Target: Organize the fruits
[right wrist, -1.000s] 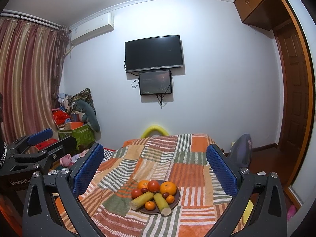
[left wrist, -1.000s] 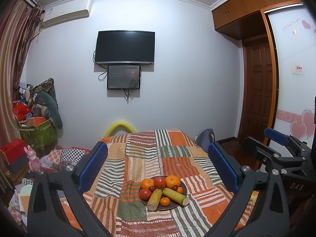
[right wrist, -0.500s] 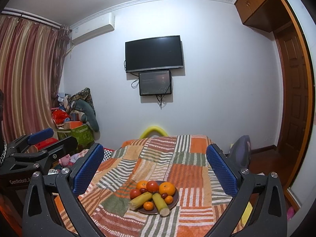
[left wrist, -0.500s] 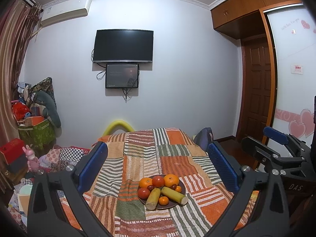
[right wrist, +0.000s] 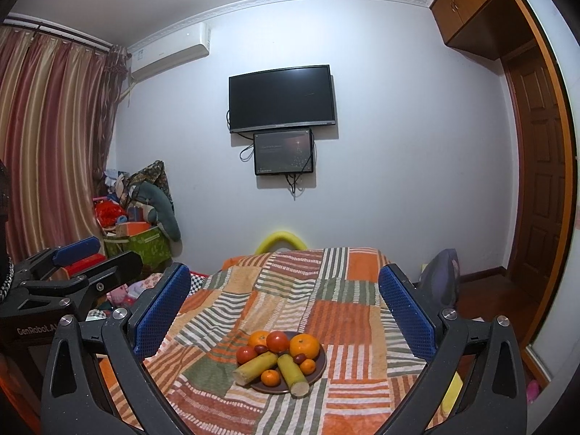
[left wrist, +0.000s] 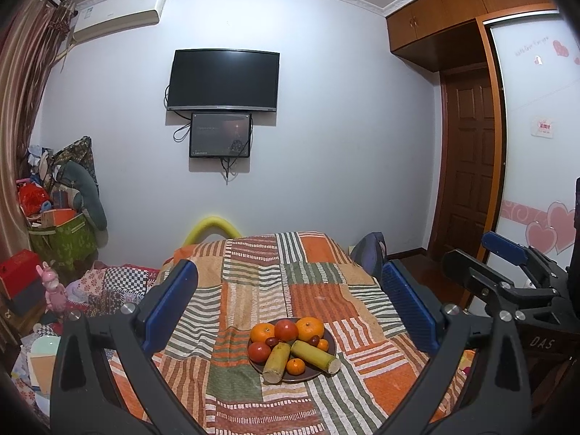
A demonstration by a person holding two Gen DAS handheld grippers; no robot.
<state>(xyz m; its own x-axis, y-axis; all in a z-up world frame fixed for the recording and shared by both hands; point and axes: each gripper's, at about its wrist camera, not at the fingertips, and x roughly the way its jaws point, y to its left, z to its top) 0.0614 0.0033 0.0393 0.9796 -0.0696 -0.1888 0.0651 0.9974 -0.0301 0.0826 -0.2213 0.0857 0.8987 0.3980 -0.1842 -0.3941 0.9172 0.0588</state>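
A dark round plate [left wrist: 319, 373] sits on a patchwork cloth. It holds oranges [left wrist: 310, 328], red tomatoes [left wrist: 286, 330], small dark fruits, small mandarins [left wrist: 295, 366] and two yellow-green cane pieces [left wrist: 315, 355]. The plate also shows in the right wrist view [right wrist: 320, 364]. My left gripper [left wrist: 290, 293] is open and empty, held above and short of the plate. My right gripper [right wrist: 284, 297] is open and empty, likewise short of the plate. Each gripper shows at the edge of the other's view.
The patchwork cloth [left wrist: 315, 290] covers a table that runs toward the far wall. A yellow foam arc [left wrist: 212, 226] stands at its far end. Clutter, bags and boxes [left wrist: 61, 224] fill the left corner. A wooden door [left wrist: 467, 166] is at the right.
Both views have shifted slightly; the plate sits a little lower and more central between the fingers. Both grippers stay open and empty.
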